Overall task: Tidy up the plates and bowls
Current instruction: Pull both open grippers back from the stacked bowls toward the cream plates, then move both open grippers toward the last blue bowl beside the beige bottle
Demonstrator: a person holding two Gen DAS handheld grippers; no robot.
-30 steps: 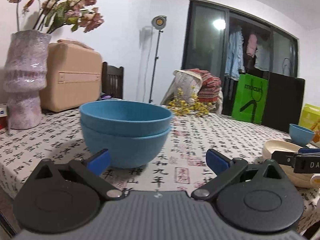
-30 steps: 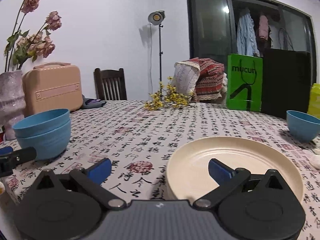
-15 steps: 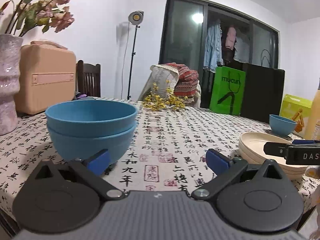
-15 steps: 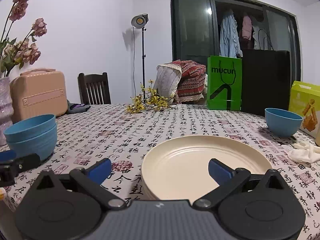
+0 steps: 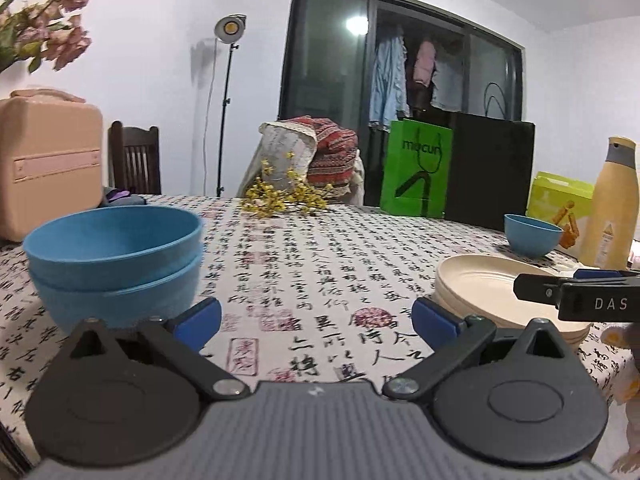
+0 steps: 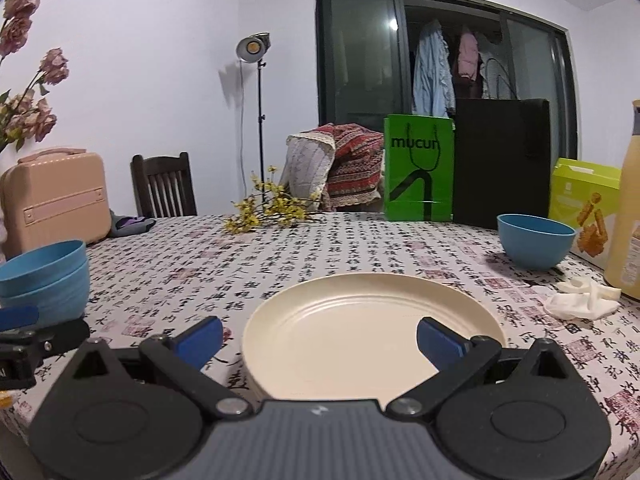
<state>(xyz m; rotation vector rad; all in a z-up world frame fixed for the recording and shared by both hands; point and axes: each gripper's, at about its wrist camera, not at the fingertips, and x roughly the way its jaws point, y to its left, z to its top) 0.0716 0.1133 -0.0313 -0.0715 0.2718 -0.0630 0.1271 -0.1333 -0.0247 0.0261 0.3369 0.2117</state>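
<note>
We hold both claws low at the tabletop's near edge, jaws spread and empty; the right gripper (image 6: 318,338) faces the cream plates (image 6: 372,332), stacked flat just ahead, while the left gripper (image 5: 316,320) sits beside two nested blue bowls (image 5: 114,256) at the near left corner; a lone blue bowl (image 6: 535,246) stands upright, mouth up, toward the far right edge, ahead and right of the right claw, which we judge nearer; being round, it offers no long axis.
</note>
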